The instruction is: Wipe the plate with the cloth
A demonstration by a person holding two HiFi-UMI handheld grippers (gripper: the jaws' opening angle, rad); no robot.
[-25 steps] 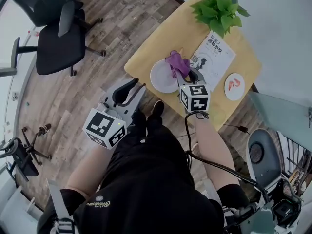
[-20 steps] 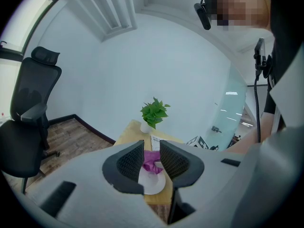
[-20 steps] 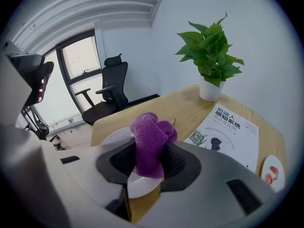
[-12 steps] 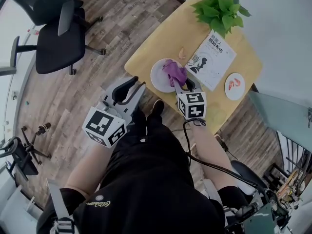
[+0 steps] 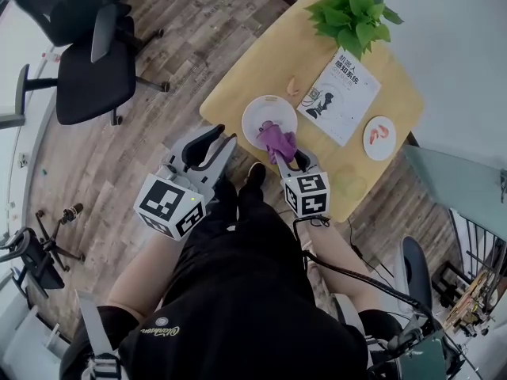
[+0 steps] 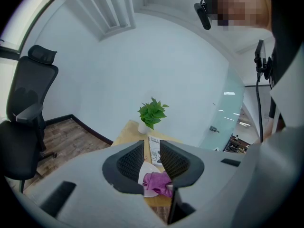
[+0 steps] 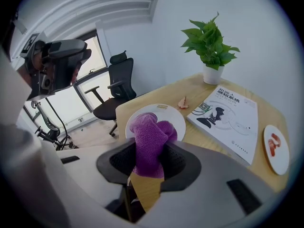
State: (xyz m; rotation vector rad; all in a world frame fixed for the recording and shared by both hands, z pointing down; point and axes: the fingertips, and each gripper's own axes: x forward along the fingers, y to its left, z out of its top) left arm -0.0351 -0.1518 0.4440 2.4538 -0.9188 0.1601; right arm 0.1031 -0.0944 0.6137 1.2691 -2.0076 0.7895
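Right gripper [image 7: 147,161] is clamped on the purple cloth [image 7: 149,139]. The cloth is bunched and stands between both ribbed jaws, with its free end bulging forward past the tips. This grip leaves a soft pad in front of the jaws, so fabric rather than plastic meets the dish.

The white plate [image 7: 164,109] lies directly ahead of and below the jaws. In the head view the cloth [image 5: 276,139] overlaps the plate [image 5: 261,111] at the rim nearest the right gripper [image 5: 287,155]. Whether it is pressing on the plate cannot be confirmed. Most of the plate surface lies beyond the pad, so the wiping step is judged to be in progress.

A book [image 5: 342,97] lies ahead and to the right of the jaws, beside the plate. A potted plant [image 5: 356,14] stands beyond the book.

Left gripper [image 5: 212,139] hangs off the table [image 5: 234,85], left of the right gripper. Its jaws are parted with nothing between them [image 6: 151,158], so it is judged to be on standby.
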